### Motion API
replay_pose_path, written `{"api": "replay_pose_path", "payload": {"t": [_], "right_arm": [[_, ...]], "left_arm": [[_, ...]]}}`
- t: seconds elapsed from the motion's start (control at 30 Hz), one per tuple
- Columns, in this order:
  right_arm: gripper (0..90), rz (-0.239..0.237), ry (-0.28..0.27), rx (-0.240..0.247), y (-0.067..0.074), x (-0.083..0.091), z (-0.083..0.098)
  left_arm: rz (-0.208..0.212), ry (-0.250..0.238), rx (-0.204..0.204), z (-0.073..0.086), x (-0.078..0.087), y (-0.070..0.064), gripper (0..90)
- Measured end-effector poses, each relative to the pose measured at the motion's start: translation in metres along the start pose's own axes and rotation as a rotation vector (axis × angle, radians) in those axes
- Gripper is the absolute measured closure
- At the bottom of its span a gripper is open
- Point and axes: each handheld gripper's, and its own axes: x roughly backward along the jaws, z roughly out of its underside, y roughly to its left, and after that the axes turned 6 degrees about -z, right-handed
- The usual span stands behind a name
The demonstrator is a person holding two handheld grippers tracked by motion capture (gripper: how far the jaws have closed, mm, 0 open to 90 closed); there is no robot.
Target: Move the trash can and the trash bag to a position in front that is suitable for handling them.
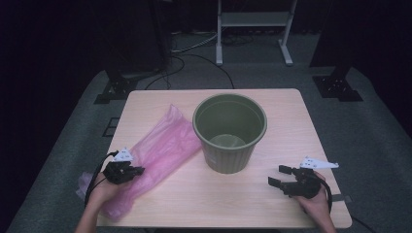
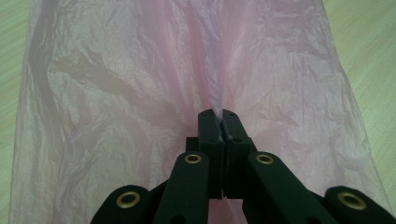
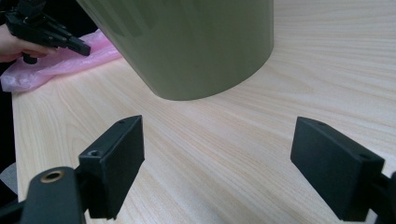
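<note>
A pink plastic bag (image 1: 160,145) lies flat on the left half of the wooden table (image 1: 291,121), its near end hanging over the front left edge. My left gripper (image 1: 138,170) rests on the bag's near part, shut on a pinched fold of the film (image 2: 218,105) that rises between its closed jaws. An olive-green bucket (image 1: 230,133) stands upright and empty at the table's middle. My right gripper (image 1: 282,175) hovers near the front right, open, with bare tabletop between its pads (image 3: 116,163). The bucket's wall (image 3: 196,42) is just ahead of it.
A white metal stand (image 1: 252,29) and black cables (image 1: 194,58) are on the grey floor beyond the table. Dark equipment bases (image 1: 116,87) sit at the far left and far right (image 1: 337,85) corners.
</note>
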Motion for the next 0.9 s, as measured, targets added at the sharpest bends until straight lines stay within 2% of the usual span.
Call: {"api": "replay_pose_path", "payload": {"t": [0.2,0.43,0.53,0.6,0.63,0.67,0.7,0.73,0.9], "right_arm": [[16.6,0.003,-0.004,-0.012,-0.002,0.000,0.000],[16.6,0.005,-0.004,-0.036,-0.005,-0.002,0.001],[16.6,0.006,-0.005,-0.043,-0.005,-0.003,0.001],[16.6,0.007,-0.004,-0.042,-0.005,-0.003,0.001],[16.6,0.008,-0.002,-0.047,-0.005,-0.004,0.001],[16.6,0.009,-0.001,-0.048,-0.005,-0.004,0.002],[16.6,0.010,0.000,-0.051,-0.005,-0.004,0.002],[16.6,0.010,0.000,-0.051,-0.005,-0.004,0.002],[16.6,0.014,0.002,-0.051,-0.007,-0.005,0.002]], "left_arm": [[0.016,0.008,0.005,0.004,0.005,0.002,89.4],[0.029,-0.026,0.010,0.006,0.020,0.005,89.4],[0.024,-0.064,-0.004,0.000,0.037,0.006,89.4],[0.023,-0.074,-0.007,-0.002,0.042,0.006,89.4],[0.021,-0.096,-0.012,-0.007,0.052,0.007,89.4],[0.021,-0.096,-0.012,-0.007,0.052,0.007,89.5],[0.016,-0.113,-0.019,-0.012,0.062,0.008,89.5],[0.016,-0.113,-0.019,-0.012,0.062,0.008,89.5],[0.006,-0.169,-0.043,-0.026,0.090,0.010,89.5]]}}
